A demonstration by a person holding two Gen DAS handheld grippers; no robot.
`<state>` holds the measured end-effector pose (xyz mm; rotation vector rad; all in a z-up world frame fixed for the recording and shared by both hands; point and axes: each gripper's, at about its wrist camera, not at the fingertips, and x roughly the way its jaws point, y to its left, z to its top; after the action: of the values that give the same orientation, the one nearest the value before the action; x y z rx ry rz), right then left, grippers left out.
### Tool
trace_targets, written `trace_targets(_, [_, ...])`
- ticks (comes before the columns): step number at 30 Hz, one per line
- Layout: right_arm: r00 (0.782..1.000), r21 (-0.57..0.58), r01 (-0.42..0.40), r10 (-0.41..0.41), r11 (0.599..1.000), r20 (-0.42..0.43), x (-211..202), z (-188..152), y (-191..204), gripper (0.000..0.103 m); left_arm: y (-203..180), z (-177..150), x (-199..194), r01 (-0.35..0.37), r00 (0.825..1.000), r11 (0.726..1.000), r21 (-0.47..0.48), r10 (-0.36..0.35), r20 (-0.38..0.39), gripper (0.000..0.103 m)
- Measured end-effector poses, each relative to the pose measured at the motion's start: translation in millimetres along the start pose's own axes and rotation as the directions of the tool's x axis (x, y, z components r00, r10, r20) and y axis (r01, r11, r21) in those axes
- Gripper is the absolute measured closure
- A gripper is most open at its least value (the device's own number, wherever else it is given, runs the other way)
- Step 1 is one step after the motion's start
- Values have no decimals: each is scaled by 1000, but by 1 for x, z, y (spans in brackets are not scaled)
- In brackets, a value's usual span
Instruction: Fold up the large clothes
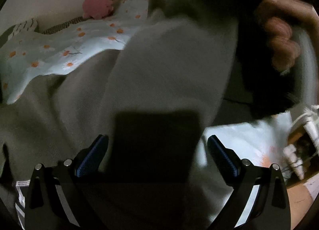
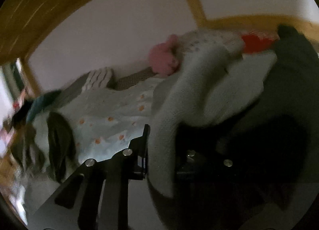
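Note:
A large grey knitted garment (image 1: 159, 66) lies over the bed and rises up in front of the left wrist view. My left gripper (image 1: 157, 144) is open, its blue-padded fingers (image 1: 93, 156) wide apart, with grey cloth lying between them in shadow. In the right wrist view my right gripper (image 2: 161, 150) is shut on a thick fold of the same grey garment (image 2: 191, 98), which hangs lifted above the bed. The hand holding the right gripper shows in the left wrist view (image 1: 283, 36). The right gripper's far finger is hidden by cloth and shadow.
A light blue bedsheet with orange daisies (image 1: 65, 50) covers the bed. A pink plush toy (image 1: 99, 5) sits by the white wall. Wooden bed frame beams (image 2: 197, 1) run above. Cables and clutter (image 1: 301, 140) lie at the bed's right edge. A red item (image 2: 257, 42) lies behind.

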<state>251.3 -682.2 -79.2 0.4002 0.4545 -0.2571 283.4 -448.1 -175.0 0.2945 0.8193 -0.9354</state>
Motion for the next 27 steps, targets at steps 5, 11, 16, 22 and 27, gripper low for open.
trace_targets(5, [1000, -293, 26, -27, 956, 1, -7, -35, 72, 89, 60, -34, -85, -49, 987, 977, -206, 78, 137, 5])
trace_targets(11, [970, -803, 127, -242, 582, -22, 16, -157, 205, 89, 154, -15, -151, -77, 980, 893, -444, 151, 133, 5])
trace_targets(16, [917, -936, 197, -393, 291, 71, 42, -261, 247, 89, 182, 24, -113, 38, 994, 894, -447, -80, -75, 5])
trace_targets(22, [912, -881, 281, -392, 381, 121, 37, -260, 238, 89, 141, 83, -78, 75, 979, 974, -215, -113, -171, 5])
trace_targets(27, [914, -871, 294, -382, 392, 137, 39, -259, 241, 89, 71, 119, -35, 68, 947, 998, 15, -60, -314, 5])
